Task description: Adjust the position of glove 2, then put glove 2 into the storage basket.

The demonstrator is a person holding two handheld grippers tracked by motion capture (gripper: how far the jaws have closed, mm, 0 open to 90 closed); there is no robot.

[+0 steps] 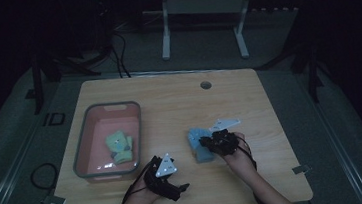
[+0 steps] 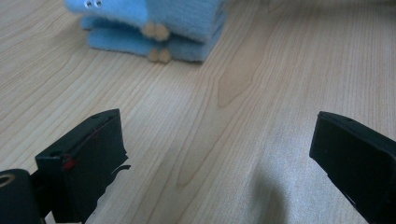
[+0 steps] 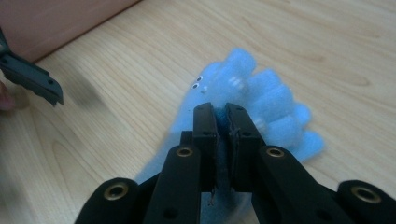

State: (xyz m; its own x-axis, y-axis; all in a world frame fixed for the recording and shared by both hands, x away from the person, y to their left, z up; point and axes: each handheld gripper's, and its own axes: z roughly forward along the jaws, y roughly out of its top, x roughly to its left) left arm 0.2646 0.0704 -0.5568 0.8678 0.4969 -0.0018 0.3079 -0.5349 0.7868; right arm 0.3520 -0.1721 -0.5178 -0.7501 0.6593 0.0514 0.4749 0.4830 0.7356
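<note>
A blue fuzzy sock [image 1: 196, 141] with small eyes lies on the wooden table [image 1: 179, 107], right of centre. My right gripper [image 1: 205, 142] is shut on it; in the right gripper view the jaws [image 3: 222, 109] pinch the blue sock [image 3: 266, 98] between the pads. My left gripper [image 1: 175, 176] rests low near the front edge, open, with nothing between its fingers [image 2: 217, 135]. It faces the blue sock [image 2: 187, 23], which looks folded from there, a short way ahead.
A pink bin [image 1: 80, 148] with a grey rim stands at the left and holds a green and yellow sock [image 1: 119, 147]. Its wall [image 3: 60, 18] sits close beyond the held sock. A cable hole [image 1: 206, 85] is near the far edge.
</note>
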